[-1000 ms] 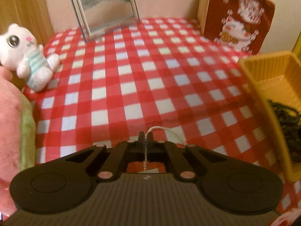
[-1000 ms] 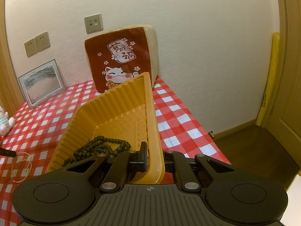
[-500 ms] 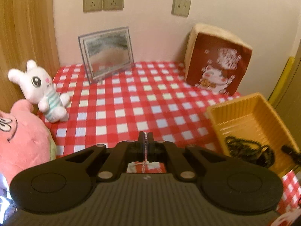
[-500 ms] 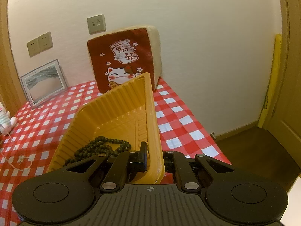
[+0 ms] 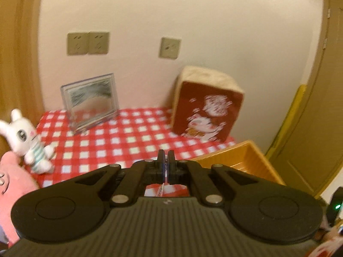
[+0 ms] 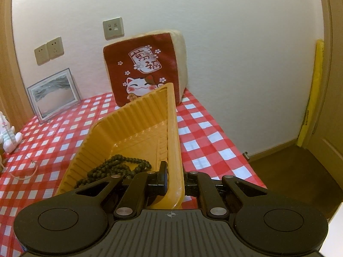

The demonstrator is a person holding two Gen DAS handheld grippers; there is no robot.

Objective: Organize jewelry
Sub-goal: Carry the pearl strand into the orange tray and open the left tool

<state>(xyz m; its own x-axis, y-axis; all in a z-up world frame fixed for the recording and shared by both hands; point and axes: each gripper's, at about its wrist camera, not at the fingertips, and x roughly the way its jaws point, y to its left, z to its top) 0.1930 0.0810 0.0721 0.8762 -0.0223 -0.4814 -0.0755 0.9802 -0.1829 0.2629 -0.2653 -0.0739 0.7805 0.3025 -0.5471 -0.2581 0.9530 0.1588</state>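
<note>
Right wrist view: cream plaster wall [image 6: 235, 53] fills the background, beige socket plates [image 6: 48, 50] set low on it. Brown wooden door [image 6: 334, 107] at far right, a yellow padded strip [image 6: 315, 94] standing upright along its frame; dark wood floor [image 6: 289, 171] below. Red-and-white checked tablecloth [image 6: 205, 141] covers the table and runs back to the wall. Square red cushion with a lucky-cat print [image 6: 145, 72] leans against the wall; a clear-framed sand picture [image 6: 53, 92] leans there too, further left. White plush rabbit in a striped shirt [image 6: 7, 132] at the cloth's left edge.

Ribbed orange plastic tray [image 6: 133, 126] sits near the table's right side. Right gripper [image 6: 174, 180] is clenched on the tray's right wall, one finger inside, one outside. Dark wooden bead string [image 6: 115, 167] lies piled in the tray's near end.

Left wrist view, blurred: left gripper [image 5: 165, 160] clenched, raised above the cloth, a thin pale bead chain [image 5: 161, 189] pinched between the fingers and dangling beneath. Pink plush toy [image 5: 12, 182] at lower left, touching the rabbit.
</note>
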